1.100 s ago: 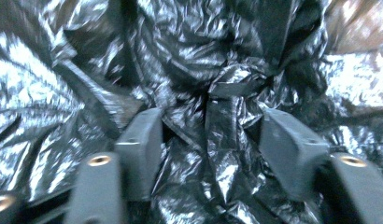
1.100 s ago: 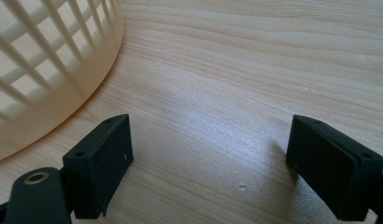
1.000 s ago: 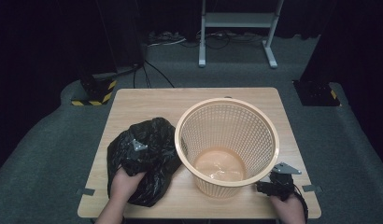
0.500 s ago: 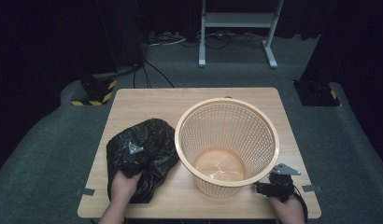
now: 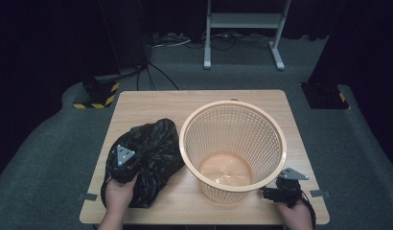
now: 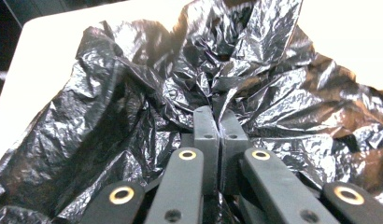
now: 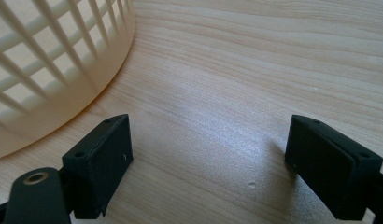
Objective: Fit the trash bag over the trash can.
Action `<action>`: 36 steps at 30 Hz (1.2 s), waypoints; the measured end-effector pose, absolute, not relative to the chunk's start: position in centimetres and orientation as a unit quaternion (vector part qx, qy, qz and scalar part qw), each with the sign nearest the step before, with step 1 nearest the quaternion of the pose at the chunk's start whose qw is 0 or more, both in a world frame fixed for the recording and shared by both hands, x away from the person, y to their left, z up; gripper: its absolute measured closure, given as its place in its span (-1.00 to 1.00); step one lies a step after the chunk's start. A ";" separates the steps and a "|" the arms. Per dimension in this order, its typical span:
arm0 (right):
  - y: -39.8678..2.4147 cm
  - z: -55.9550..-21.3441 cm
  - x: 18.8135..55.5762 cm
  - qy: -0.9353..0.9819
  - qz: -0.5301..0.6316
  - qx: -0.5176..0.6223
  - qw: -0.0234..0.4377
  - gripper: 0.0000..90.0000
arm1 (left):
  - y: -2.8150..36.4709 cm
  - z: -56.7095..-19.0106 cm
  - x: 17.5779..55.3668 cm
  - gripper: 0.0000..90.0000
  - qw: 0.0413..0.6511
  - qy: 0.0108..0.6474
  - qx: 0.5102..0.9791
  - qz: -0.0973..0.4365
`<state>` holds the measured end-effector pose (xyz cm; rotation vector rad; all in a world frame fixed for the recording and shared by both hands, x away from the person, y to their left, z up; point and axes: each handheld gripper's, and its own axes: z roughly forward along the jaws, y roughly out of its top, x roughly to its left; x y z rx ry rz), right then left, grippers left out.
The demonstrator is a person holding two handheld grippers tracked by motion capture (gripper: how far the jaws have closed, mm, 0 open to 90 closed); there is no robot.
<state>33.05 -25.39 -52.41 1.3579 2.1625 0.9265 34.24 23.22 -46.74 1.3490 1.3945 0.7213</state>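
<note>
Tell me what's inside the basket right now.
Nothing lies in the basket: its bare floor shows through the open top. The black bag is still outside, on the table to its left, pinched by the left gripper. The table under the basket is covered.

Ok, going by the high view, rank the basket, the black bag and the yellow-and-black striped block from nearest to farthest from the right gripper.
1. Basket, just beside the right gripper.
2. Black bag, across the table at its left side.
3. Striped block, on the floor past the table's far left corner.

Left gripper (image 6: 218, 122) jaws pressed together, left hand (image 5: 119, 191) behind it; right gripper (image 7: 208, 158) jaws spread wide, low, level.
</note>
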 end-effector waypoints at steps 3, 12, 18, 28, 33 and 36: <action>-25.4 -52.4 33.0 0.778 0.333 0.488 0.211 -0.68 | 23.3 -45.8 33.5 0.96 0.525 0.570 0.551 0.311; -25.4 -52.4 33.0 0.779 0.333 0.486 0.214 -0.68 | 23.8 -42.2 31.6 0.96 0.575 0.543 0.509 0.341; -25.4 -52.4 33.0 0.779 0.333 0.486 0.214 -0.68 | 24.2 -39.0 29.9 0.96 0.606 0.518 0.484 0.360; -25.4 -52.4 33.0 0.779 0.333 0.487 0.213 -0.68 | 24.1 -35.5 27.9 0.96 0.648 0.483 0.454 0.375; -25.4 -52.4 33.0 0.780 0.333 0.486 0.213 -0.68 | 23.8 -33.7 26.6 0.96 0.670 0.458 0.438 0.387; -25.4 -52.4 33.0 0.780 0.333 0.486 0.213 -0.68 | 23.6 -32.8 26.0 0.96 0.681 0.447 0.428 0.392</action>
